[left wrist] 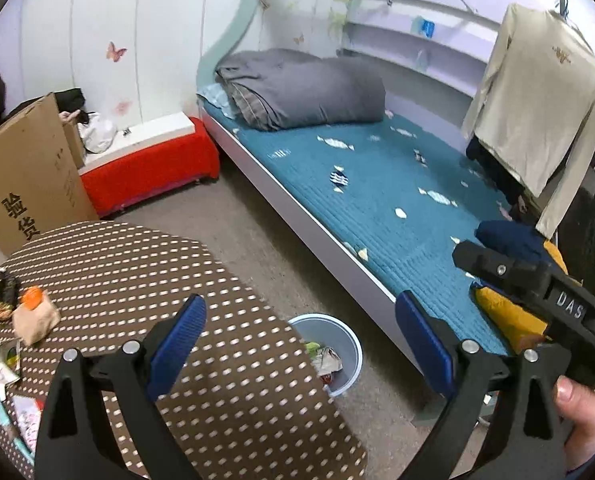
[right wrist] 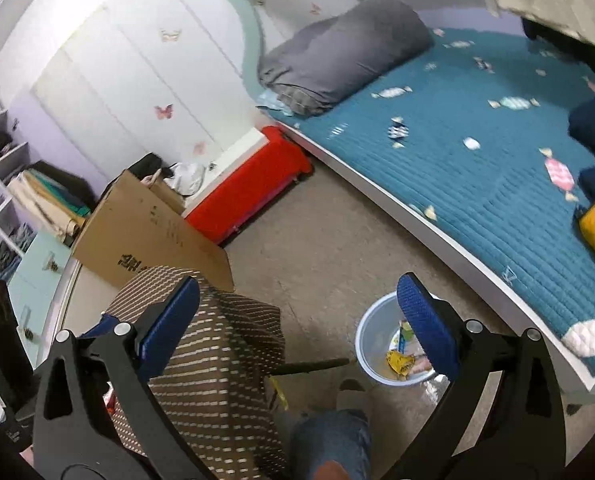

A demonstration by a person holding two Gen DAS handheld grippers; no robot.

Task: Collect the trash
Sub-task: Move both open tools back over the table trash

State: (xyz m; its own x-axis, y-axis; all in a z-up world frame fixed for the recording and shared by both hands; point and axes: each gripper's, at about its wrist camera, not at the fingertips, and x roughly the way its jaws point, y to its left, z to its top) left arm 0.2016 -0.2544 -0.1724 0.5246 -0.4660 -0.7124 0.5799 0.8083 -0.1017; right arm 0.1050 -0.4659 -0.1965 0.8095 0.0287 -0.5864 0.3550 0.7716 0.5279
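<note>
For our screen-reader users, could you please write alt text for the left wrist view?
The open left tool hangs empty above a dotted brown table littered with wrappers; a pale blue trash bin stands on the floor beside a teal bed.

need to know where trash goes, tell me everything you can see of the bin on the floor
The bin is a small round pale blue bucket, plastic by its look, standing upright and open on the grey floor between the table and the bed. It holds some wrappers, one yellow, and is far from full.

The desk (left wrist: 217, 320) hides the near rim of the trash bin (left wrist: 349, 344); wrappers at the desk's left edge (left wrist: 1, 364) are cut off, unreadable.
</note>
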